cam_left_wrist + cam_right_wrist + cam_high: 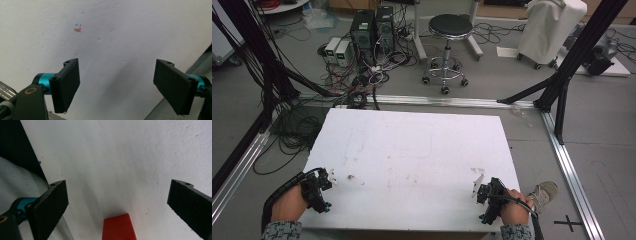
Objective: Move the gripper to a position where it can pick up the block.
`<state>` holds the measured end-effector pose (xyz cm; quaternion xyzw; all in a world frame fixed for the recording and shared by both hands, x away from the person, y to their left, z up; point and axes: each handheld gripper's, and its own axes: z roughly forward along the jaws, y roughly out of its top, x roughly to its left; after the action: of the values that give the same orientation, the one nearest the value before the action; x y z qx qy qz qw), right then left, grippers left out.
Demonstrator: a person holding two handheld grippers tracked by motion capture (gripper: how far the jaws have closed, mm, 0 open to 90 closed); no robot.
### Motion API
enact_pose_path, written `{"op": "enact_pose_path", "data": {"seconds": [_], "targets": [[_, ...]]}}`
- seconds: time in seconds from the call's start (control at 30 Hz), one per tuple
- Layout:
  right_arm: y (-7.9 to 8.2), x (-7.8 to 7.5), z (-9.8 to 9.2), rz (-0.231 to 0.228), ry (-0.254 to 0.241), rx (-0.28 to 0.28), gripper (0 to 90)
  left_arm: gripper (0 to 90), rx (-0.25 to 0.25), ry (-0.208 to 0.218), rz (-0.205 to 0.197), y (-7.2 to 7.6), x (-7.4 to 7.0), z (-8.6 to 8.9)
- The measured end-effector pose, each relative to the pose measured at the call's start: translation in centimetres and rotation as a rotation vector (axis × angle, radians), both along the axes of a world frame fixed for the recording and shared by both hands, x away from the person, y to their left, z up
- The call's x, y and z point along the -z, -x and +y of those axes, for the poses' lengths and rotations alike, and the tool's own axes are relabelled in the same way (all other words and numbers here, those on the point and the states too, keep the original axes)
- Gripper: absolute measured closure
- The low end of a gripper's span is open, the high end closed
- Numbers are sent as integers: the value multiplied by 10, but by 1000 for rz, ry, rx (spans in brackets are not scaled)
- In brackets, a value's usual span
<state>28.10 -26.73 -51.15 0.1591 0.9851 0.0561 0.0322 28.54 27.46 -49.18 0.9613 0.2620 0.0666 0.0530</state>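
My left gripper point(326, 181) rests at the near left of the white table point(412, 150), held by a hand in a patterned sleeve. In the left gripper view my left gripper point(117, 72) stands open over bare white surface, with a small orange and blue mark point(78, 28) ahead of the jaws. My right gripper point(482, 192) sits at the near right of the table. In the right gripper view my right gripper point(117, 192) is open too, and a red block point(118, 227) lies on the table low between the jaws, touching neither.
The table's near edge runs just beneath both hands, and its right edge lies close to my right gripper. Beyond the far edge stand a black stool point(449, 30), computer towers point(372, 27) with tangled cables, and black frame posts point(577, 55) at either side. A shoe point(544, 192) shows beside the table.
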Motion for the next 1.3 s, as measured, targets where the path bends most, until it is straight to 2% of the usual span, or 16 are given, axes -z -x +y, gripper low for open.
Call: {"op": "enact_pose_path", "data": {"seconds": [0.27, 0.53, 0.83, 1.3], "targets": [[0, -2, -1, -2, -4, 5, 26, 216, 11, 0, -8, 1, -1, -2], [0, -1, 0, 1, -6, 4, 26, 216, 14, -4, 2, 0, 0, -3], [0, -2, 0, -1, -5, -7, 26, 215, 2, 2, 10, 0, 1, -1], [0, -4, -2, -4, -14, -7, 26, 215, -1, 5, 2, 0, 0, 0]]}}
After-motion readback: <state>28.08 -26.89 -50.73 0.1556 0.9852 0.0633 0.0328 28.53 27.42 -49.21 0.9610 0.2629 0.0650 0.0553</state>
